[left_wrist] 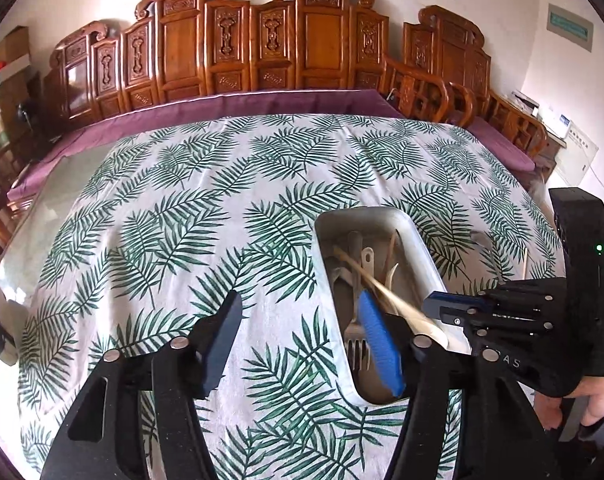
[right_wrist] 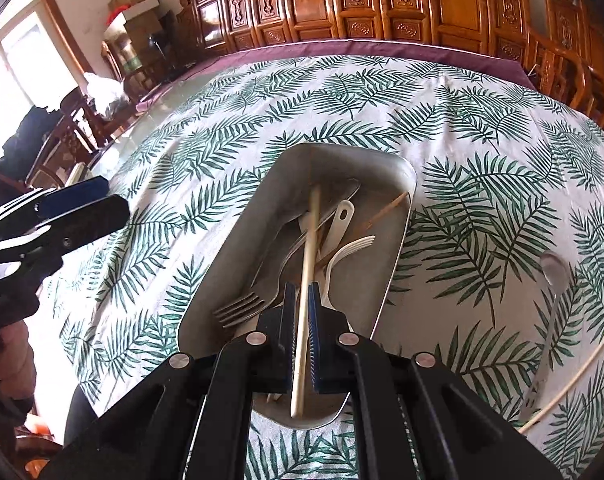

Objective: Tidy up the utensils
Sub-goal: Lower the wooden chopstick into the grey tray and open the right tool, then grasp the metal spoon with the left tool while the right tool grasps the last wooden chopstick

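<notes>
A metal tray [right_wrist: 397, 240] sits on the leaf-print tablecloth and holds forks, a white spoon and thin sticks. My right gripper [right_wrist: 300, 300] is shut on a cream chopstick [right_wrist: 307, 264] and holds it low over the tray's near end. In the left wrist view the tray [left_wrist: 417, 248] lies right of centre, with the right gripper [left_wrist: 433, 304] and the chopstick [left_wrist: 385, 292] over it. My left gripper [left_wrist: 302, 320] is open and empty, above the cloth at the tray's left edge. A clear spoon [right_wrist: 553, 280] and another chopstick [right_wrist: 573, 376] lie on the cloth to the tray's right.
The tablecloth [left_wrist: 182, 208] covers a glass-topped table with a purple cloth [left_wrist: 222, 108] at its far edge. Carved wooden chairs [left_wrist: 262, 40] line the far side. Boxes and a window [right_wrist: 18, 60] stand at the left.
</notes>
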The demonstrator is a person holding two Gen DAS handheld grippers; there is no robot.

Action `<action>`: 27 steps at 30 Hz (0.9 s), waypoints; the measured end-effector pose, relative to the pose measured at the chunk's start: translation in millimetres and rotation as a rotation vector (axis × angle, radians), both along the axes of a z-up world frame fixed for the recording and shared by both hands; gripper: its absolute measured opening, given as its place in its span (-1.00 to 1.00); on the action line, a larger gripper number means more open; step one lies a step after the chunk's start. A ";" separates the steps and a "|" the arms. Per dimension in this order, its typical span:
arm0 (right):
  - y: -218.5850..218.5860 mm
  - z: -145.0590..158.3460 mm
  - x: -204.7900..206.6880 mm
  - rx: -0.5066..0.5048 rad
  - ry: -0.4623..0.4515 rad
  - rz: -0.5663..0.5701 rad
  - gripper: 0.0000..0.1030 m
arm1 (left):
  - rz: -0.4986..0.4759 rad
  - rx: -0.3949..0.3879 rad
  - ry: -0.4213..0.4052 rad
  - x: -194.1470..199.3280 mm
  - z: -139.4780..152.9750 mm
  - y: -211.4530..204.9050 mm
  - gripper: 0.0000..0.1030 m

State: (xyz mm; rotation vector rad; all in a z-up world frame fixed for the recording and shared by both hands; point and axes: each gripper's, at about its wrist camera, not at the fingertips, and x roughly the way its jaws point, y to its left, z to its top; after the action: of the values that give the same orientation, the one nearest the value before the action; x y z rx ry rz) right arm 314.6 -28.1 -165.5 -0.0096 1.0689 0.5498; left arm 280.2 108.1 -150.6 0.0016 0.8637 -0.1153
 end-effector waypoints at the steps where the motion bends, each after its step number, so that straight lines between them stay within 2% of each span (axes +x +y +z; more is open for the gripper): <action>1: -0.4 0.3 -0.3 -0.008 -0.004 0.001 -0.84 | 0.001 -0.001 0.000 -1.0 0.3 0.4 0.14; 6: -14.1 5.4 -3.8 -0.012 -0.021 -0.004 -0.84 | -0.002 -0.008 -0.006 -4.7 1.6 -0.7 0.18; 12: -47.0 15.8 -13.7 -0.028 -0.055 -0.036 -0.84 | -0.034 -0.016 -0.017 -8.0 6.3 -13.2 0.48; 14: -63.8 18.9 -17.1 -0.040 -0.066 -0.058 -0.84 | -0.044 -0.019 -0.022 -9.6 8.1 -18.6 0.71; 19: -103.2 25.0 -20.4 -0.049 -0.084 -0.128 -0.84 | -0.070 -0.016 -0.021 -10.0 10.2 -38.2 0.82; 20: -113.8 26.0 -21.1 -0.050 -0.087 -0.147 -0.80 | -0.080 -0.018 -0.017 -9.3 10.2 -43.1 0.82; 22: -132.4 27.4 -22.0 -0.056 -0.094 -0.181 -0.49 | -0.094 -0.016 -0.016 -8.7 10.2 -52.5 0.83; 23: -138.8 27.9 -22.9 -0.059 -0.097 -0.193 -0.44 | -0.100 -0.014 -0.016 -8.6 9.9 -57.1 0.83; 27: -174.5 22.8 -26.7 -0.077 -0.086 -0.252 -0.42 | -0.135 -0.016 -0.011 -7.6 7.0 -79.3 0.83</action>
State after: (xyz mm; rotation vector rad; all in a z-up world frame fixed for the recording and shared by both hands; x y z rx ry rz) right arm 287.9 -202.6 -142.7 0.0333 0.9894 0.2776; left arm 272.6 28.8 -143.6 0.0457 0.8517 -0.2489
